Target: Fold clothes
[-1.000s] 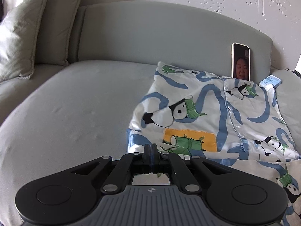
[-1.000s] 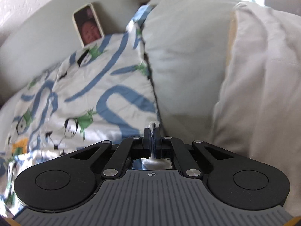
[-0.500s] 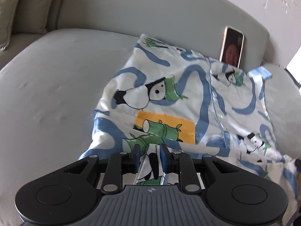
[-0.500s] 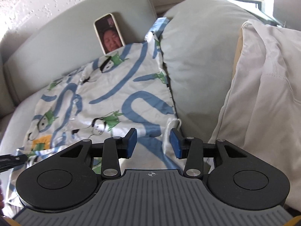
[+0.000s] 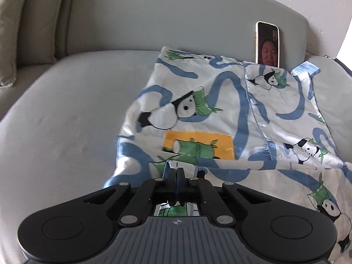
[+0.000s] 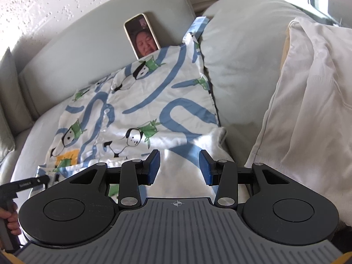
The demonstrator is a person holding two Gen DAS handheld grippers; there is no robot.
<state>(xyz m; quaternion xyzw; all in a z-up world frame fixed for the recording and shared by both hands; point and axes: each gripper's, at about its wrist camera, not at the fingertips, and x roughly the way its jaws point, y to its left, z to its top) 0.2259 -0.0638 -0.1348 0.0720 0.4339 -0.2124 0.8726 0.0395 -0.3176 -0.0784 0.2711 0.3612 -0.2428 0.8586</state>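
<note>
A white pyjama shirt (image 5: 220, 110) with blue swirls, pandas and a yellow patch lies spread on the grey sofa seat (image 5: 66, 121). Its near hem is folded back over it. My left gripper (image 5: 176, 171) is shut on that hem at the shirt's near left corner, where a small peak of cloth rises at the fingertips. In the right wrist view the shirt (image 6: 143, 101) reaches to the backrest. My right gripper (image 6: 178, 156) stands open just above the near right corner, cloth below the blue pads and none pinched. The left gripper (image 6: 41, 179) shows at that view's left edge.
A phone (image 5: 267, 44) leans lit against the backrest behind the shirt. A grey cushion (image 6: 242, 55) and a white pillow (image 6: 308, 110) crowd the shirt's right side. Another cushion (image 5: 8, 44) stands at the far left. Bare seat lies left of the shirt.
My left jaws opened over the near hem and have shut on it again. My right gripper let go of the shirt's corner, opened and drew back and up.
</note>
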